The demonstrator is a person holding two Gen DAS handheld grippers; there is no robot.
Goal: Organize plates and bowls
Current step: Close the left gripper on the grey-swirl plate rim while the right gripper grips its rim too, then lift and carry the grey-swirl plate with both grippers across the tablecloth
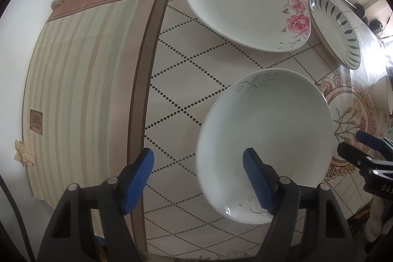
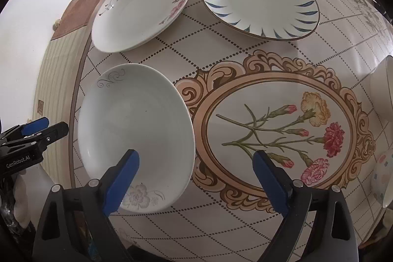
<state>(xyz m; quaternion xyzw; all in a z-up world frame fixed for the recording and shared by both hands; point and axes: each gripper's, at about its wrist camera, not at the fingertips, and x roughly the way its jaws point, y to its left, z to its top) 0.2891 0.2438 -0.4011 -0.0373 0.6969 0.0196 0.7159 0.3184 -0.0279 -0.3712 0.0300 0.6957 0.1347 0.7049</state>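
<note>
The pale plate with grey scrollwork [image 1: 265, 139] lies on the table [image 1: 176, 80], lower centre of both views; the rose plate [image 1: 245, 6] and blue-leaf plate [image 2: 260, 1] sit above it; the left gripper [image 1: 199, 178] and right gripper [image 2: 196, 181] hang released, each straddling its rim.

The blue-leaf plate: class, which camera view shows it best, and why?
The right wrist view shows the blue-leaf plate whole, its full ring of leaves visible. The left wrist view squeezes the same plate edge-on near the frame's right side.
</note>
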